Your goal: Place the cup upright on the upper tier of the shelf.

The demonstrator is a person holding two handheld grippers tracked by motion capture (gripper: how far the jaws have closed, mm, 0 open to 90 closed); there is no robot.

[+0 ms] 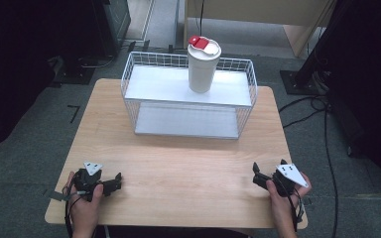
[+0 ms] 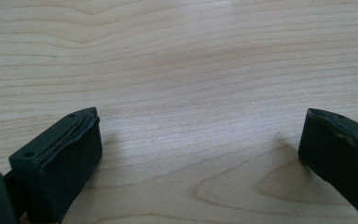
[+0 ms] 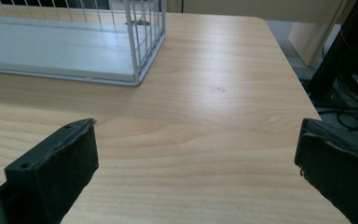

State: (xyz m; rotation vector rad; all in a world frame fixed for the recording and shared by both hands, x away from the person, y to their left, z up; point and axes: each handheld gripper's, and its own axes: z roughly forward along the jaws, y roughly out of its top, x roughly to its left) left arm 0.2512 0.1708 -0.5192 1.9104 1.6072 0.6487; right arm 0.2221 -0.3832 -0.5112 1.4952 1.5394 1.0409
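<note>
Both grippers rest at the table's (image 1: 178, 168) near edge, the left gripper (image 1: 110, 184) and right gripper (image 1: 258, 174) each gaping wide, empty. The white cup (image 1: 202, 67) stands upright on the far wire rack (image 1: 144, 94).

One wooden bench (image 1: 178, 173) was in the scene. One white wire rack (image 1: 188, 96) stood at its far side, and the rack had two shelves, one upper and one lower. One white cup (image 1: 202, 67) stood on the upper shelf, and it carried one lid with a red tab. Two hands were at the near edge, one at the left (image 1: 85, 206) and one at the right (image 1: 283, 203). Each hand held one tool, so there were two tools: one left tool (image 1: 114, 182) and one right tool (image 1: 257, 174). Each tool had two black jaws set wide apart, four jaws in all. Each tool carried one grey three-cornered plate, two plates in all.
</note>
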